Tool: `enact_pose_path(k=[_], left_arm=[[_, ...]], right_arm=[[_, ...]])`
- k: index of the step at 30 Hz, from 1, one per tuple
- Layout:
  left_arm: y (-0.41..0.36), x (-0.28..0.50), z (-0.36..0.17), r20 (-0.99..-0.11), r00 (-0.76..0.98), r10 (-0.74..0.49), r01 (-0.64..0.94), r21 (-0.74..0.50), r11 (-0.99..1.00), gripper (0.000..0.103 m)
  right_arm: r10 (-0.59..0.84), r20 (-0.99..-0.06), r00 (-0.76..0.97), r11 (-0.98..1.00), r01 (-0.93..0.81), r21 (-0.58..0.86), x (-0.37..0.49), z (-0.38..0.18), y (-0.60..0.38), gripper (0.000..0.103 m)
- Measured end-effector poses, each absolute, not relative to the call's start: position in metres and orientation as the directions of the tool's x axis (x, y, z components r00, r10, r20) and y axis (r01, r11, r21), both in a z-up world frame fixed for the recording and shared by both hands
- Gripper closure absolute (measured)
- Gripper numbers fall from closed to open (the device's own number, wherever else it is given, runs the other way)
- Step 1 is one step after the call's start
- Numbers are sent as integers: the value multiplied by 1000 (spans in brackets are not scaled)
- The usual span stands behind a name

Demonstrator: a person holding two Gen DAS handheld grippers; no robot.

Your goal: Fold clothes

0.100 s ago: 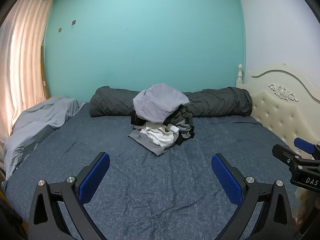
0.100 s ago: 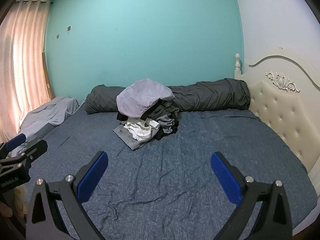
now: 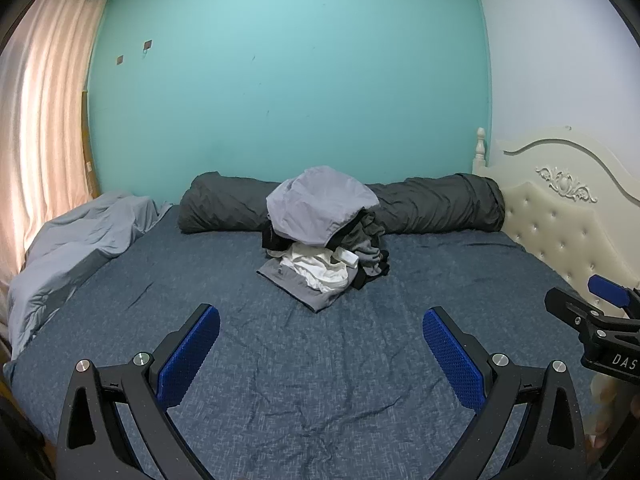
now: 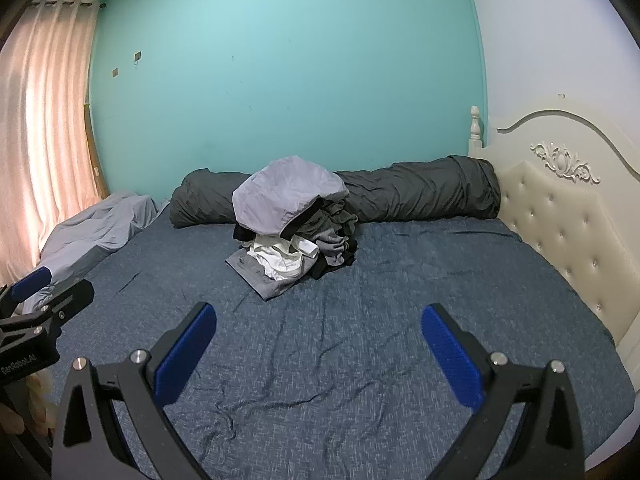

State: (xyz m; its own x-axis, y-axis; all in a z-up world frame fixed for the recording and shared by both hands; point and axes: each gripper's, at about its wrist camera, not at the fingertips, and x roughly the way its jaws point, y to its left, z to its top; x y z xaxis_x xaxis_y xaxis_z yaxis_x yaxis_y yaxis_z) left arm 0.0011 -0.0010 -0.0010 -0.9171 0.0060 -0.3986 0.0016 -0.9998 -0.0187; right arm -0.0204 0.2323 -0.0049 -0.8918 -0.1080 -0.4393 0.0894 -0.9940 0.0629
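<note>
White lettering reads "DAS" on the right gripper (image 3: 592, 312) and "GenRobot.AI" on the left gripper (image 4: 44, 296), both with jaws spread wide and empty over the blue bed sheet (image 3: 320, 380), the pile of clothes (image 3: 324, 236) lying well ahead of both.

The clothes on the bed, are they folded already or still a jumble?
Still a jumble. The clothes pile is a crumpled heap on the bed, a light grey garment draped on top, with no neat edges.
</note>
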Motion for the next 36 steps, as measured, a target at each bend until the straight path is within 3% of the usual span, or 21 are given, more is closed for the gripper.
enact_pose_path(k=[36], left_arm=[[-3,5,-4,-406,-914,4,2,-14,-1000,0]], right_arm=[[-121,-442,-889,-992,99,72,-20,-6,233,0]])
